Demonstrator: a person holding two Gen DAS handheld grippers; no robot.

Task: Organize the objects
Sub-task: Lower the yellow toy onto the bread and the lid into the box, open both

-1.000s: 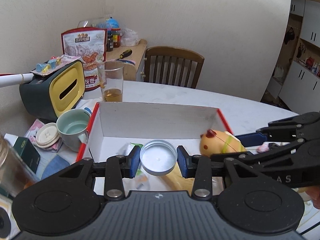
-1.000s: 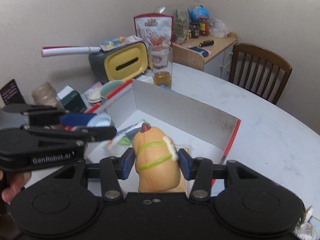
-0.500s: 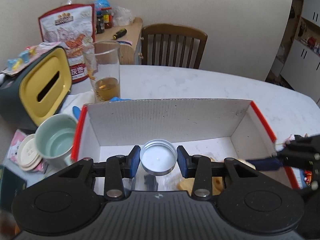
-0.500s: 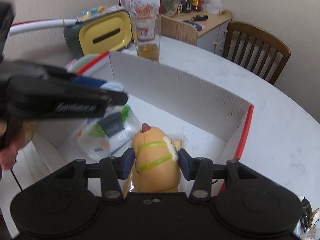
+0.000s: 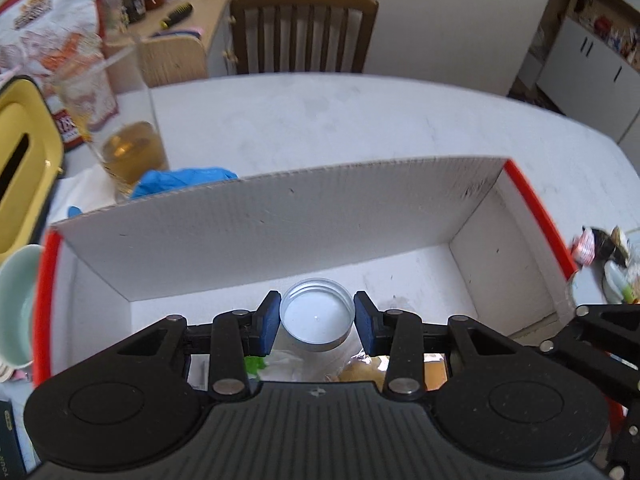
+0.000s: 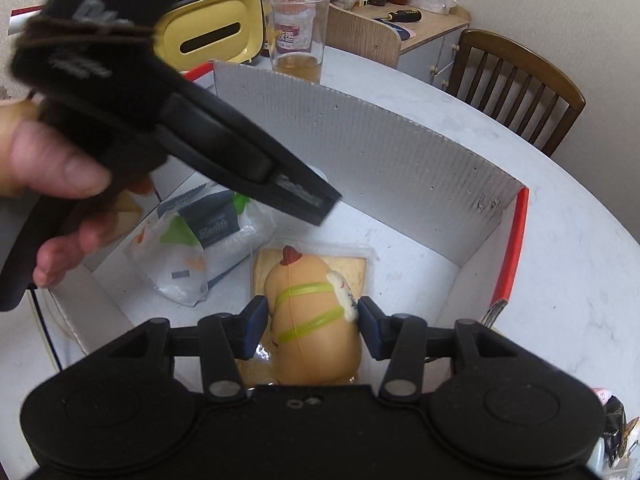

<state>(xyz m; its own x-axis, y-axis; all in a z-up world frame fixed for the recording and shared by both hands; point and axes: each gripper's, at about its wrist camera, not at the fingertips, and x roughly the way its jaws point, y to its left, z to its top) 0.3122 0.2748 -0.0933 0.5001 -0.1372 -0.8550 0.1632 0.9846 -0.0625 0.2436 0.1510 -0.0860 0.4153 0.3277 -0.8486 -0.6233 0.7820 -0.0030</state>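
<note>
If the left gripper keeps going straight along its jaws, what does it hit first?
Probably the box floor, just short of the far cardboard wall. The left gripper carries a round lid, so the lid would likely touch down first. Depth is hard to judge.

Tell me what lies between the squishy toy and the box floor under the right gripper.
A flat clear-wrapped toast-coloured pack lies under the squishy toy, on the box floor; the right wrist view shows it.
</note>
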